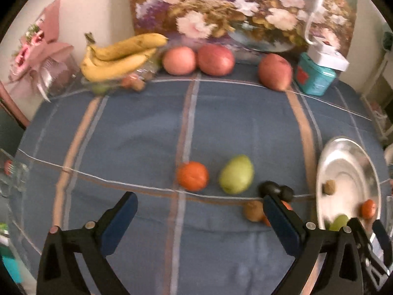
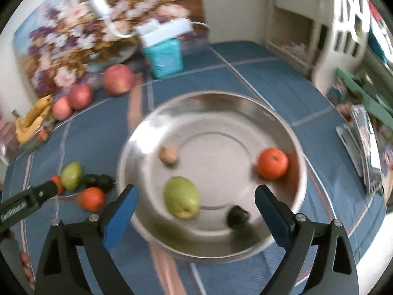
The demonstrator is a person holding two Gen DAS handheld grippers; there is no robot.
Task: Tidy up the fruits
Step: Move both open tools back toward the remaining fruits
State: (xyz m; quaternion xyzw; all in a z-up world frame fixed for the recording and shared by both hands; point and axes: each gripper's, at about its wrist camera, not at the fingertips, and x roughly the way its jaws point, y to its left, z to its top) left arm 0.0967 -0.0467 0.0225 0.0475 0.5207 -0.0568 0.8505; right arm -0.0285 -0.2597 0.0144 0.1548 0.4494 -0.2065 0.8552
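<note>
Both hand-held grippers, left (image 1: 200,217) and right (image 2: 196,209), gape empty. Bowl (image 2: 245,103) holds pear (image 2: 181,201), orange (image 2: 272,163), two small fruits. Between drops; next: left grabs counter (image 1: 147,135) orange (image 1: 192,175) or pear (image 1: 236,174) beyond.

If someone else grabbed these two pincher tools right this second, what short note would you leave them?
Left gripper: open, empty, above the blue cloth.
Right gripper: open, empty, over the metal plate.
Done: in the plate lie a green pear, an orange, a small brown fruit and a dark fruit.
Left on the tablecloth: a second orange, a second green pear, dark fruits, a brown fruit and another orange.
</note>
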